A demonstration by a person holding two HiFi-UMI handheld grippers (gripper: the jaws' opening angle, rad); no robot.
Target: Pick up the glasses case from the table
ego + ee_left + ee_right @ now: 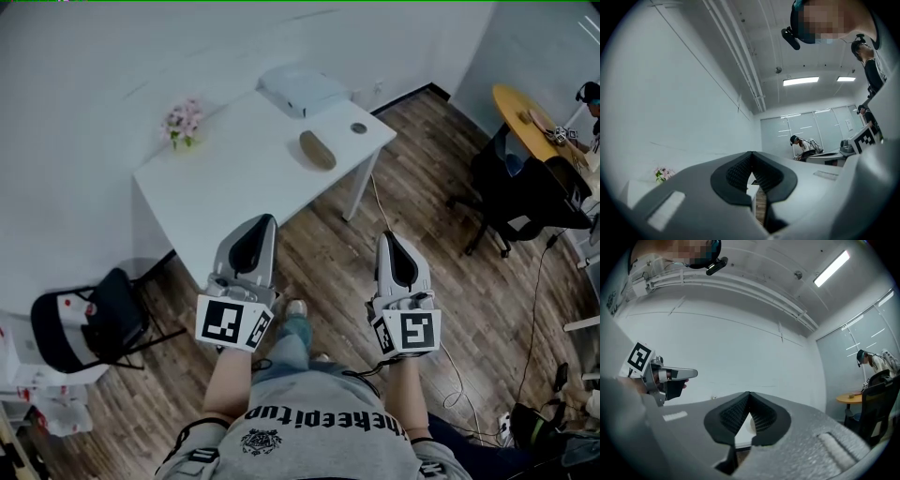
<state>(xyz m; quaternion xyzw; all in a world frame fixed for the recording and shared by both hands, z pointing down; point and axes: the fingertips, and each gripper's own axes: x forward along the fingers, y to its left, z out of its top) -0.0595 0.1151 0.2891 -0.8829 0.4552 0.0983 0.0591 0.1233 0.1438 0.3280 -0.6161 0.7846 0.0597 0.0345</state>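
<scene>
Left tongs (265,222) and right tongs (386,237), closed and empty, face the case (317,150) on the table (225,183); one should open before straddling its narrow width.

Brown glasses case (317,150) on white table (234,178)

I count one white table (234,164) carrying four things: one glasses case (317,150), one bunch of pink flowers (182,120), one white box (302,90) and one small round disc (359,127). On the floor I see one folding chair (98,319) and one office chair (506,202). I hold two grippers: left gripper (265,223), right gripper (387,239).
</scene>
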